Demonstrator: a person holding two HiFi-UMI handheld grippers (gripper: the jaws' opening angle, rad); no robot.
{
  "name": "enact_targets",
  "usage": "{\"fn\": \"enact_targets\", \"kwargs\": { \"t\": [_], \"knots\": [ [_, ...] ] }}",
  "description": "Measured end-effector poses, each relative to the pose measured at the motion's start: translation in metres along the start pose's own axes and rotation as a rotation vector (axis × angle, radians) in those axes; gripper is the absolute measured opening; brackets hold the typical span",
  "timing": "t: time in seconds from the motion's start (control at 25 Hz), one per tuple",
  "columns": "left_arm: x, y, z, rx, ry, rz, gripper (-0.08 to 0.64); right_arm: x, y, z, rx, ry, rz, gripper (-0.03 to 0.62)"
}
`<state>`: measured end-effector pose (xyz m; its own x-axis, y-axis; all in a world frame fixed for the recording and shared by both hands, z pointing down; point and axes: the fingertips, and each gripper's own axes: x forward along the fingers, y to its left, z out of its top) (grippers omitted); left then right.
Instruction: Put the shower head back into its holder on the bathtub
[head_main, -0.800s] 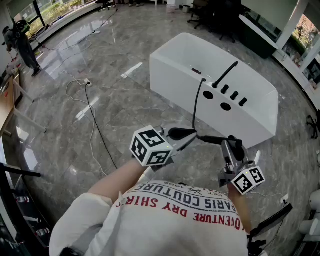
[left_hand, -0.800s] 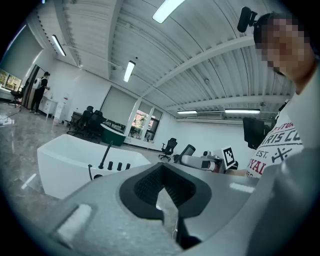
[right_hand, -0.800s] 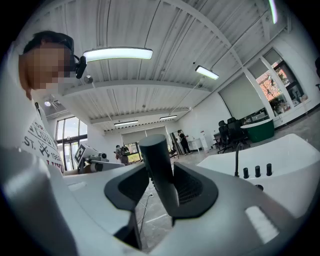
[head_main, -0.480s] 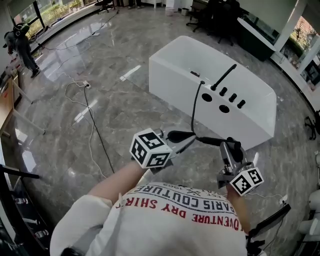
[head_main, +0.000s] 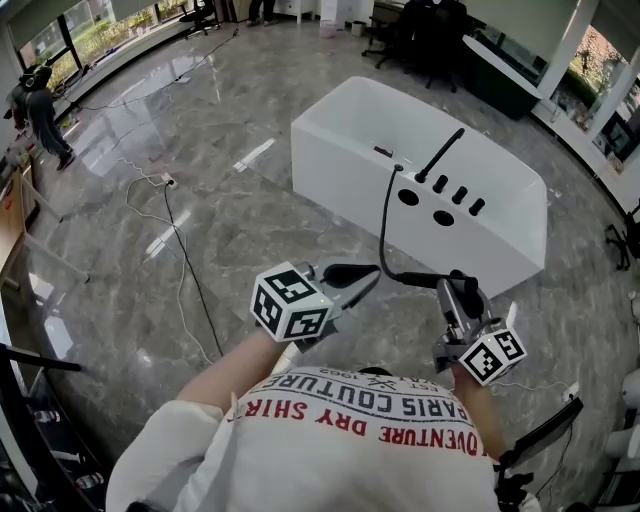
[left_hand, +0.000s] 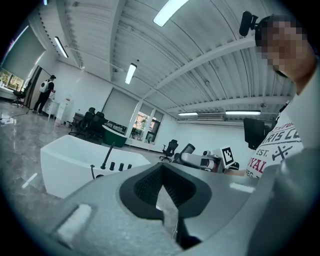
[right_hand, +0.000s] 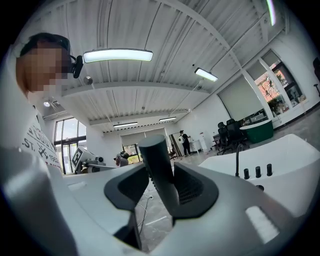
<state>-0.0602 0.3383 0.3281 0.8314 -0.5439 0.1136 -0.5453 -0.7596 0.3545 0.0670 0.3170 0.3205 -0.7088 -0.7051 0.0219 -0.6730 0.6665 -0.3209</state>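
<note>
Shower head (head_main: 352, 272) held in the air, well short of the white bathtub (head_main: 500, 250).
The right gripper (head_main: 462, 296) pinched its black handle; the left gripper (head_main: 345, 290), jaws pressed together, sat just beside its head (its hose (head_main: 383, 225) ran to the tub's near rim).

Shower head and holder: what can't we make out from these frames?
Holder: head view shows two dark openings on the bathtub deck, too small to tell which takes the shower head.
Shower head below the grip: right gripper view, hidden by the right gripper body; only the dark cylinder between its jaws shows.
Where the hose joins the shower head: head view, dark and too small.
</note>
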Motion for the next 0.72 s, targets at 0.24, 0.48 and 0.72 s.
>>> {"fn": "enact_targets", "kwargs": {
  "t": [0.24,0.48,0.72],
  "knots": [
    [0.000,0.010,-0.010,-0.075,-0.015,-0.004,0.002,0.005,0.004,-0.002,-0.002,0.008,0.024,0.149],
    [0.023,0.027,-0.011,-0.086,0.025,0.012,0.002,0.016,-0.020,0.015,0.005,-0.006,0.044,0.147],
    [0.042,0.077,-0.015,-0.101,0.074,0.062,0.002,0.052,-0.063,0.023,0.040,-0.044,0.071,0.147]
  ]
}}
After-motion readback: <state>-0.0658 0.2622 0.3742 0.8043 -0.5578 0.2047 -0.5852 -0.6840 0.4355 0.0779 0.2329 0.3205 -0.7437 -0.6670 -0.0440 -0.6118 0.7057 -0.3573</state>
